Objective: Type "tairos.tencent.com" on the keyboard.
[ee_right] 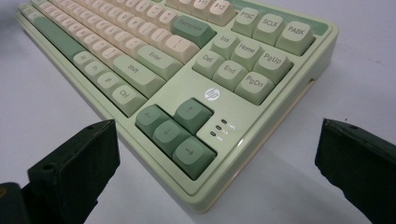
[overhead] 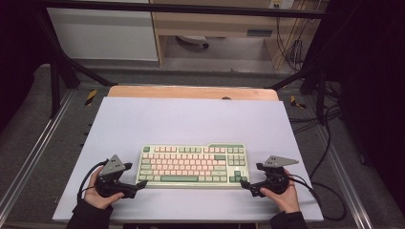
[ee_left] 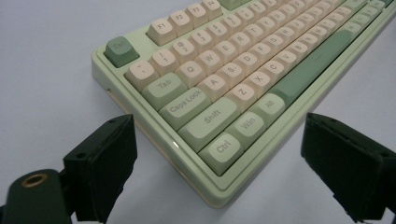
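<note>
A pale green keyboard (overhead: 192, 165) with cream and green keys lies flat on the white table top (overhead: 191, 121), near its front edge. My left gripper (overhead: 142, 183) points at the keyboard's front left corner (ee_left: 219, 193); its black jaws stand wide apart on either side of that corner and touch nothing. My right gripper (overhead: 243, 183) points at the front right corner (ee_right: 198, 203) by the arrow keys (ee_right: 175, 130), jaws also wide apart and empty. A hand holds each gripper from below.
The white top rests on a wooden table (overhead: 191, 92) inside a black metal frame (overhead: 57, 71). Cables (overhead: 329, 191) trail off the right side. Bare white surface lies behind the keyboard. Cabinets and a grey floor stand beyond.
</note>
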{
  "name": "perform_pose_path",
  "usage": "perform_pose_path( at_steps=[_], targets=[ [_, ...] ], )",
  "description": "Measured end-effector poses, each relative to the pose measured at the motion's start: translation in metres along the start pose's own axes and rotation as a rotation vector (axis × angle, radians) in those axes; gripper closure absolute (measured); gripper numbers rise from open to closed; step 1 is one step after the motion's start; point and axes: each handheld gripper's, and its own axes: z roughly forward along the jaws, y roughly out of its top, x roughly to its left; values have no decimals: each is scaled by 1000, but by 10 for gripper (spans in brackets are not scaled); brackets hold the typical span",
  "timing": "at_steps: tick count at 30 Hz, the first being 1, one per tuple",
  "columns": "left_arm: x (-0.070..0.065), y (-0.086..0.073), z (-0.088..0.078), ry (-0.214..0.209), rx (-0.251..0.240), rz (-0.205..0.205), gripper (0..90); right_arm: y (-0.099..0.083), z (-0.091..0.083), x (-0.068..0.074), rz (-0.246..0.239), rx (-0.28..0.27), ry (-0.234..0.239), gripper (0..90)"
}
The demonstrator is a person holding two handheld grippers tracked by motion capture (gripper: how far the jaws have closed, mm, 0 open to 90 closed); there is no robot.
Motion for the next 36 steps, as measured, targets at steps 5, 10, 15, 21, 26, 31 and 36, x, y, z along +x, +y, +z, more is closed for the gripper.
perform_pose_path(
  at_steps=[5,10,15,21,26,31,36],
  targets=[
    [-3,4,-1,1,-11,2,115,0,0,0,4,-4,-1,5],
    [-6,8,1,4,-8,6,137,0,0,0,2,-4,-3,5],
    [-9,12,3,1,-8,9,162,0,0,0,4,-3,-3,5],
    [-12,17,5,-2,-1,10,201,0,-1,1,6,-4,-3,5],
    [-12,21,6,-2,-5,2,253,0,-1,0,1,-6,-4,5],
    [-12,23,6,-2,-10,-2,303,1,-1,0,2,-7,-5,5],
    [-12,28,7,17,-12,1,387,1,-1,0,0,-5,-6,5]
  ],
)
